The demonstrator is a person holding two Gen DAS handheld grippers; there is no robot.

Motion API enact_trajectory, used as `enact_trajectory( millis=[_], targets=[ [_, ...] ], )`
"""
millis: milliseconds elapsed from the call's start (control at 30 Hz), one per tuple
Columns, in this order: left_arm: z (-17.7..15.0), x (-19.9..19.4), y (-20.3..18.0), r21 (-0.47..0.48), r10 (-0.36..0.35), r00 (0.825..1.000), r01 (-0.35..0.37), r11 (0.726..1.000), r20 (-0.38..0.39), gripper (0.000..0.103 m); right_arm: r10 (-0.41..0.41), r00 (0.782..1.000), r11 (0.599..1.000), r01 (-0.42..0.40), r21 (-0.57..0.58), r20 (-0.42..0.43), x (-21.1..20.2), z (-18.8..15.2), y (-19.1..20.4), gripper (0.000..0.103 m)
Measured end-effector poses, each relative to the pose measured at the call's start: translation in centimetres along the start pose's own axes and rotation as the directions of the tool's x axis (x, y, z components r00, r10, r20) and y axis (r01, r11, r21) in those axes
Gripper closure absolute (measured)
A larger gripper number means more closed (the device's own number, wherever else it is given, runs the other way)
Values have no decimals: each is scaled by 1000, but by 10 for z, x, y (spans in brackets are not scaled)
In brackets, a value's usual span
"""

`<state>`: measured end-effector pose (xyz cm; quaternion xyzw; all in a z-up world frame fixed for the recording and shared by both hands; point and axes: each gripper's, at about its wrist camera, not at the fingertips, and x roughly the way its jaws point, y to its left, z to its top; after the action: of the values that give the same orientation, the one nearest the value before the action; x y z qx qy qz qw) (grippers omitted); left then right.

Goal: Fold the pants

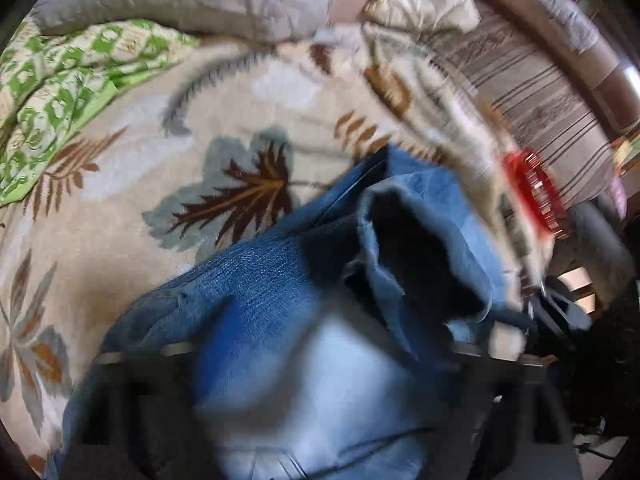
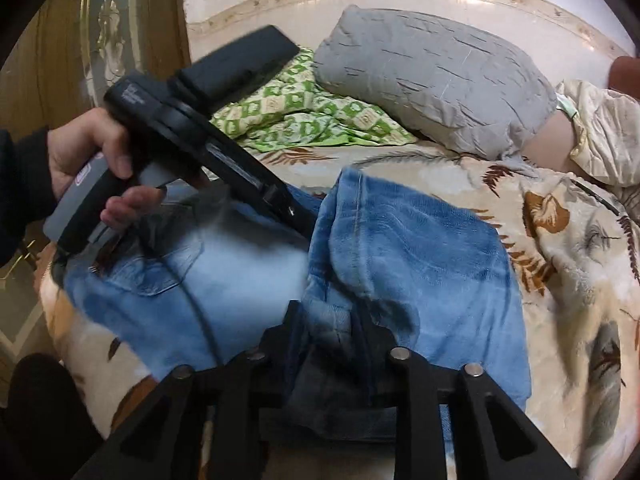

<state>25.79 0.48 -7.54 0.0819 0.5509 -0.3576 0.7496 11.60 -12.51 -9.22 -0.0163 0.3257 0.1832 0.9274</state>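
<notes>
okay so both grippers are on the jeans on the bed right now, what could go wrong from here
1. The right gripper pinches only a bunched edge of the blue denim jeans; it could slip out mid-fold.
2. The jeans lie crumpled on the soft leaf-patterned blanket, so creases may get folded in.
3. The left gripper is buried in denim, and its own view is blurred; dragging could pull the blanket along.

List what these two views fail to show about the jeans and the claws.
- Left claw: left wrist view is motion-blurred, denim covers its fingers; grip unclear.
- Right claw: jeans bunch over its fingertips.
- Waistband and hems: buried in folds.
- Red object: too blurred to identify.
</notes>
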Motion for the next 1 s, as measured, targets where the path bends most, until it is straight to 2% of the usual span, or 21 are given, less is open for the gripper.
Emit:
enact_trajectory(
  millis=[33, 100, 200, 333, 400, 533, 633, 667, 800, 867, 933, 1000],
  targets=[
    [1, -9, -1, 2, 15, 1000, -16, 1000, 24, 12, -4, 1000, 1000, 4, -12, 17, -7, 2, 0, 21],
    [3, -27, -4, 0, 38, 997, -38, 999, 66, 12, -6, 997, 998, 10, -56, 72, -27, 5, 3, 20],
    [1, -57, -12, -45, 31, 989, -25, 999, 146, 11, 1, 993, 997, 8, -75, 115, -58, 14, -2, 20],
    [-22, -82, -27, -133, 42, 970, -10, 991, 241, 10, 29, 988, 999, -24, -34, 152, -93, 33, -41, 19],
    [-39, -85, -39, -177, 56, 965, -10, 984, 256, 7, 33, 990, 999, -29, -27, 140, -101, 47, -68, 19],
    [-72, -84, -61, -213, 65, 959, -5, 977, 275, 5, 90, 995, 991, -87, -98, 32, -92, 81, -104, 19],
    [-86, -71, -78, -249, 60, 962, 8, 969, 266, 5, 136, 988, 975, -146, -169, -67, -73, 101, -119, 19],
    [-89, -65, -82, -265, 62, 964, 9, 964, 259, 5, 149, 981, 963, -173, -205, -127, -58, 108, -121, 19],
    [-95, -29, -93, -359, 77, 968, 14, 933, 237, 5, 123, 949, 939, -206, -277, -290, -8, 113, -119, 19],
    [-90, -7, -92, -405, 69, 972, 28, 914, 224, 5, 79, 933, 939, -187, -287, -351, 25, 114, -121, 19],
    [-82, 13, -91, -429, 78, 975, 19, 903, 209, 5, 51, 922, 936, -178, -303, -384, 52, 113, -121, 19],
    [-74, 28, -89, -446, 93, 980, -5, 895, 175, 5, 41, 919, 937, -171, -305, -391, 73, 115, -124, 19]
  ],
)
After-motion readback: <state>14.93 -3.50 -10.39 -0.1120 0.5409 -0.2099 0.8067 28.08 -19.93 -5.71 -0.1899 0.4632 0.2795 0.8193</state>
